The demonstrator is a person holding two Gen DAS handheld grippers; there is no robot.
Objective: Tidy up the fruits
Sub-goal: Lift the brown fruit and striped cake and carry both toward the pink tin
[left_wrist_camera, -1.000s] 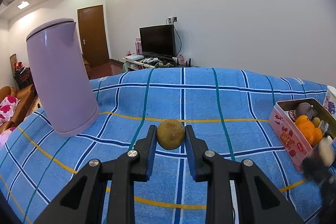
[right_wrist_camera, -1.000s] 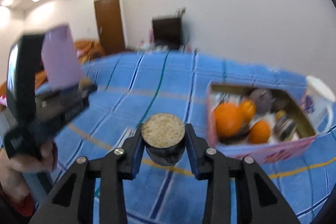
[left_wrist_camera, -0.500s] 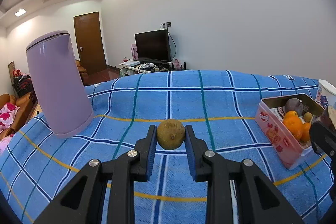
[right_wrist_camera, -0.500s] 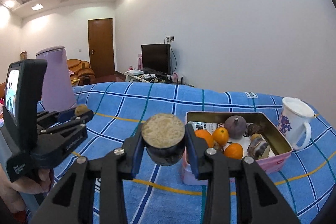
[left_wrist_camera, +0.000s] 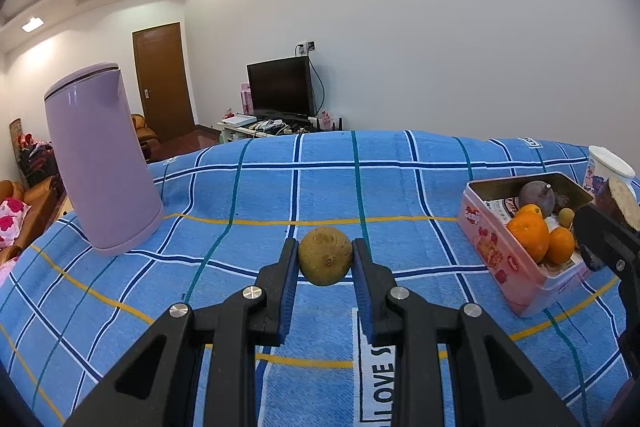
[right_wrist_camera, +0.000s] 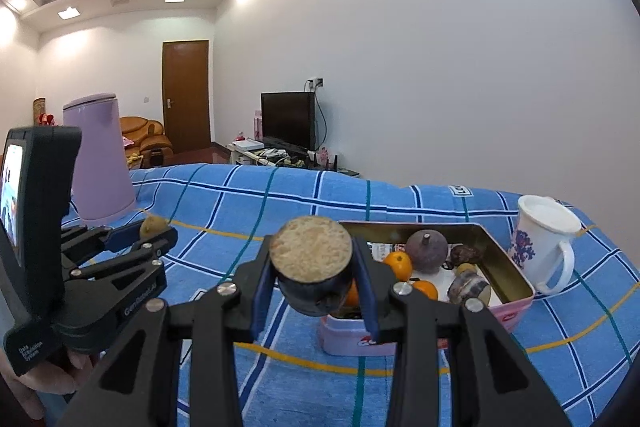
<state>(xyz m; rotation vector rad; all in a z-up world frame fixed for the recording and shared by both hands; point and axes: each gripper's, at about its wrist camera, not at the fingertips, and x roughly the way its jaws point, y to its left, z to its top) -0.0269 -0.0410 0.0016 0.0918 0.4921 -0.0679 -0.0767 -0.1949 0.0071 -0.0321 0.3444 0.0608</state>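
Note:
My left gripper (left_wrist_camera: 325,261) is shut on a small brown-green kiwi (left_wrist_camera: 325,255) and holds it above the blue checked cloth. My right gripper (right_wrist_camera: 314,267) is shut on a dark halved fruit (right_wrist_camera: 311,253) with a pale cut face, just left of and above the pink tin (right_wrist_camera: 516,301). The tin holds oranges (right_wrist_camera: 398,264), a purple mangosteen (right_wrist_camera: 426,250) and other fruit. In the left wrist view the tin (left_wrist_camera: 490,243) is at the right, with the right gripper (left_wrist_camera: 608,223) beside it. The left gripper with its kiwi also shows in the right wrist view (right_wrist_camera: 154,229).
A tall lilac kettle (left_wrist_camera: 98,163) stands at the back left of the cloth-covered table (left_wrist_camera: 280,187). A white flowered mug (right_wrist_camera: 544,243) stands right of the tin. Beyond the table are a TV, a door and a sofa.
Both grippers keep their fruit. The right gripper has steadied and come closer to the tin. The left gripper has shifted slightly, so the tin sits nearer in its view.

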